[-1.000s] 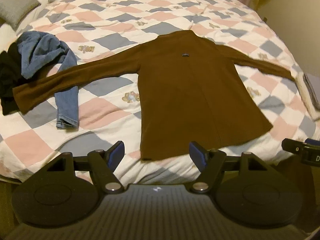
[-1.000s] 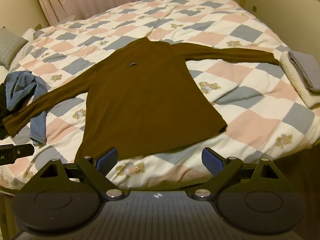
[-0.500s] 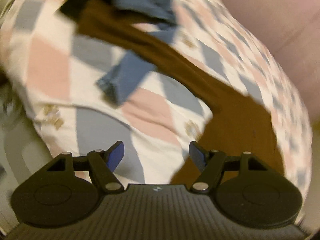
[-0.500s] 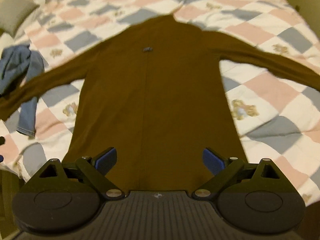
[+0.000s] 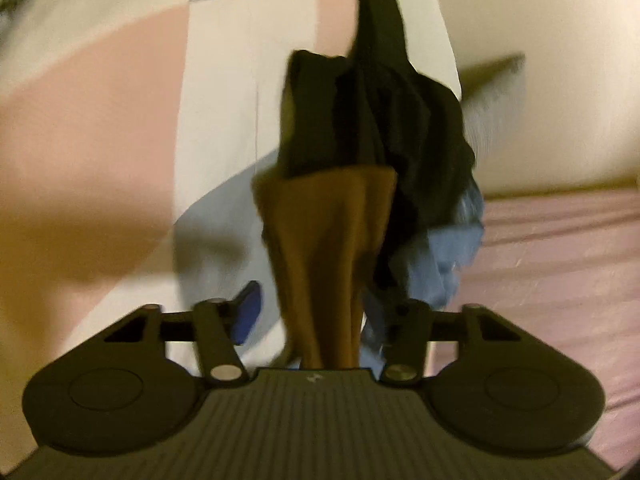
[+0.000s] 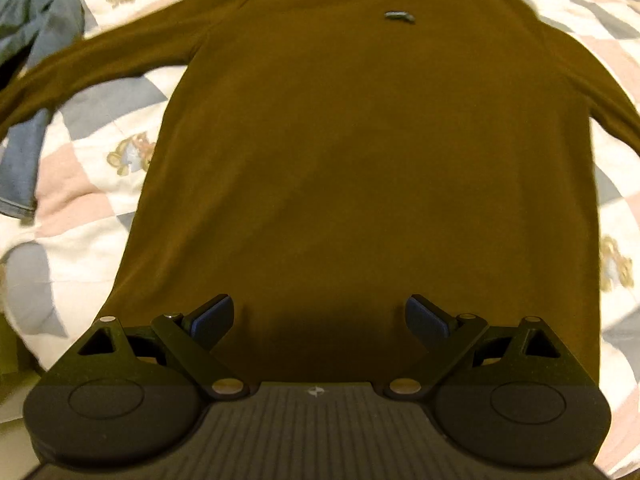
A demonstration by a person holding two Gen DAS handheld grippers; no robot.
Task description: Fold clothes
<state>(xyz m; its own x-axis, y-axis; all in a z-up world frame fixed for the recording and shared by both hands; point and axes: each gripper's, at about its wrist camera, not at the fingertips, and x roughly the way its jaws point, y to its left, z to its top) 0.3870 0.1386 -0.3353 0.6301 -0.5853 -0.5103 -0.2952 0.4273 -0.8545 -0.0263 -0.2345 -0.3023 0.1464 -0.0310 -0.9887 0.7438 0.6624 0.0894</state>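
Left wrist view: the left gripper [image 5: 316, 312], fingers spread, straddles the cuff end of the brown sweater's sleeve [image 5: 324, 248], which lies on the checkered quilt [image 5: 100, 128] against a black garment [image 5: 384, 132] and blue jeans [image 5: 448, 256]. Right wrist view: the right gripper [image 6: 318, 320], fingers spread, hovers over the hem of the brown sweater [image 6: 360, 152], spread flat on the bed with its sleeves outstretched; the jeans [image 6: 24, 152] lie near the bed's left edge.

The left gripper [image 5: 316, 312] points forward with its two fingers spread wide apart; only one blue pad [image 5: 247, 316] shows. The right gripper [image 6: 319, 318] also has both blue-tipped fingers spread wide, gripping nothing.
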